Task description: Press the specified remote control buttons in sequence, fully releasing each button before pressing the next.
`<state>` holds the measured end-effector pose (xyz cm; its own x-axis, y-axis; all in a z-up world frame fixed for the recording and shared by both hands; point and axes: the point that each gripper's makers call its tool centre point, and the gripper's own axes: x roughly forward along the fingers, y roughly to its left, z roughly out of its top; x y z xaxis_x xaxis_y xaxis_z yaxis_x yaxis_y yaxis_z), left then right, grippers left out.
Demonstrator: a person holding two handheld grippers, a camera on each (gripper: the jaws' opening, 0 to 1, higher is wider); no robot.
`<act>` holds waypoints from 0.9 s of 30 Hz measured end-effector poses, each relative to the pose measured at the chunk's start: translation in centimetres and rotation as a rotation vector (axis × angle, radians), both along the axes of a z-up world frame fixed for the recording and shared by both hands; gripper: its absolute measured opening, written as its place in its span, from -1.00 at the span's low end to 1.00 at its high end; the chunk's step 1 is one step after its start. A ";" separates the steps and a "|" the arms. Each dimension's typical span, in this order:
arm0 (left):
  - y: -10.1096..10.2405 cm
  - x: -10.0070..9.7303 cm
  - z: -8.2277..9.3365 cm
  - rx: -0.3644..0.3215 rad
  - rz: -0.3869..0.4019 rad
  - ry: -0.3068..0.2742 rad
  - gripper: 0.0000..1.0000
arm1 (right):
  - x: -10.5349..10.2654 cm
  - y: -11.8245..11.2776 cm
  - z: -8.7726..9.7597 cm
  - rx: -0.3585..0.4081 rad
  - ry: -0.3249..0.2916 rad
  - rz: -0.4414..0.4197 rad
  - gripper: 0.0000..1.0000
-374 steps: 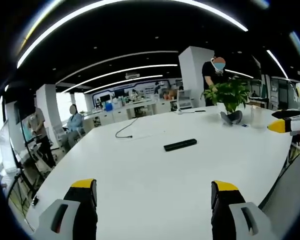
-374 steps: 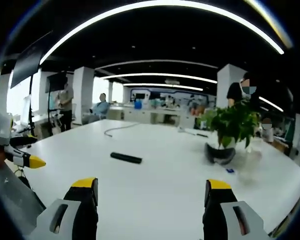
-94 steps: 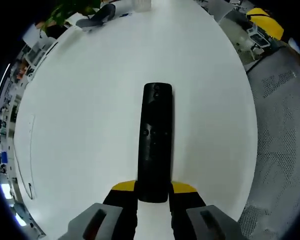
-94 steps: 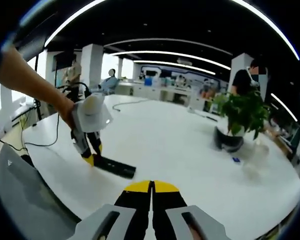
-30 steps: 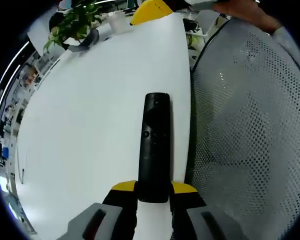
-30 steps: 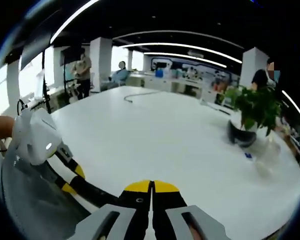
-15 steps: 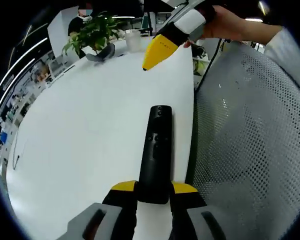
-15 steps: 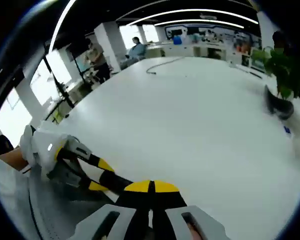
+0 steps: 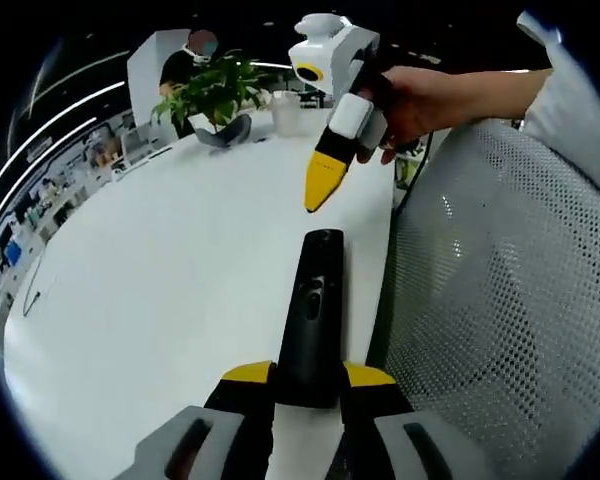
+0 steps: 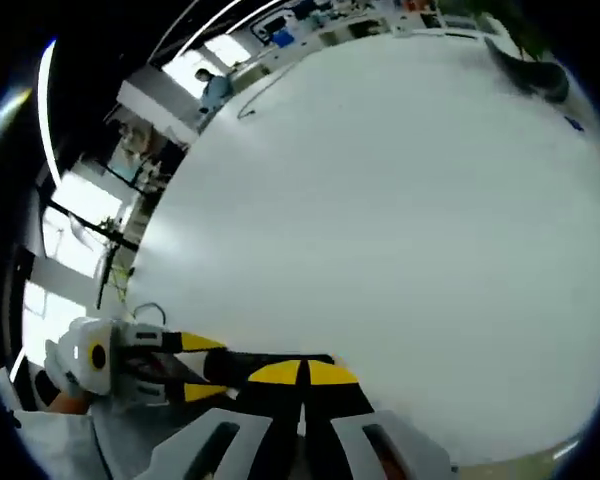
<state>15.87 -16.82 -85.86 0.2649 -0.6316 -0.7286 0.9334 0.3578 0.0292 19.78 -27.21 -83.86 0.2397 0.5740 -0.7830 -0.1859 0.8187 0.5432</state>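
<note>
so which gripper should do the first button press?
Right, likely. The left gripper is shut on the remote, holding it over the table. The right gripper, jaws shut, hangs just past the remote's far end, tip down.

Black, slim, long remote control [image 9: 315, 312], button face up, with a round button near the far end and a small cluster of buttons about mid-length. Held by its near end between yellow-tipped fingers [image 9: 248, 373], the rest reaching forward, level over the white table [image 9: 160, 300], close along the table's edge. In the right gripper view, seen as a dark bar [image 10: 270, 362] lying crosswise at the table's near edge, partly hidden; markings too blurred to read.
</note>
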 end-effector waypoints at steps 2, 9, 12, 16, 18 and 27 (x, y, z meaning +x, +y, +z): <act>-0.1 0.0 0.0 0.005 -0.004 -0.005 -0.51 | -0.4 -0.1 -0.3 -0.012 0.023 0.001 -1.00; 0.0 0.2 -0.2 -0.023 0.050 0.036 -0.46 | -1.1 0.4 -0.4 -0.004 0.039 0.033 -1.00; -0.2 0.1 -0.2 -0.024 0.044 0.028 -0.45 | -0.8 0.4 -0.4 -0.023 0.020 0.042 -1.00; -0.2 0.1 -0.2 -0.024 0.045 0.027 -0.45 | -1.0 0.8 -0.6 -0.021 0.019 0.063 -1.00; -0.2 0.0 -0.3 -0.023 0.032 0.021 -0.49 | -1.1 0.7 -0.8 -0.040 0.020 0.073 -1.00; -0.3 0.0 -0.4 -0.030 0.035 0.025 -0.50 | -1.3 1.2 -1.4 -0.053 0.036 0.122 -1.00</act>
